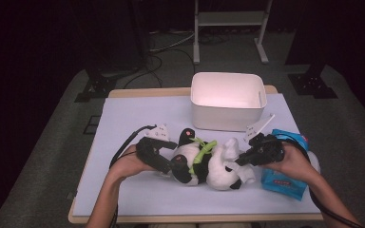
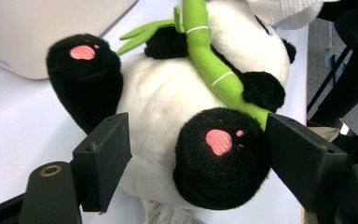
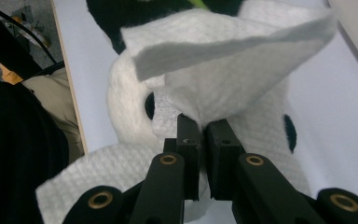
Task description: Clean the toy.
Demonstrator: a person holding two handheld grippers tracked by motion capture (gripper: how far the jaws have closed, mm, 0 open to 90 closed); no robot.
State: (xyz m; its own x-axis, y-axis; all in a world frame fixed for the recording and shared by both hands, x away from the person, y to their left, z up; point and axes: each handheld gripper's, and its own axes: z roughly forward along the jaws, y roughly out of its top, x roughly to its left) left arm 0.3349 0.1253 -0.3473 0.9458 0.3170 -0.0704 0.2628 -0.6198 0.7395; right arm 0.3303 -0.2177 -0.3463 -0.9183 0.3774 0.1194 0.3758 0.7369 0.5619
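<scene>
Plush panda [image 1: 204,164]: black and white, lying on its back on the pale blue mat [image 1: 123,118], in front of the white bin [image 1: 228,100]. A green bamboo stalk [image 1: 202,151] of cloth runs slantwise across its belly; pink pads mark its black feet.

White wipe [image 1: 229,153]: a quilted sheet draped over the panda's head end, bunched and folded upward.

Right gripper [image 1: 244,160]: at the panda's head end; jaws pressed together, pinching a fold of the wipe, with the sheet fanning out above the pads [image 3: 189,135].

Left gripper [image 1: 171,167]: at the panda's foot end; jaws spread wide, standing on either side of one black foot [image 2: 220,156]. Whether the pads press on it cannot be told.

Blue packet [image 1: 285,178]: lying just right of the panda, partly under the person's right hand [image 1: 294,161].

Table [image 1: 171,219]: wooden edge showing round the mat, panda near its front middle.
</scene>
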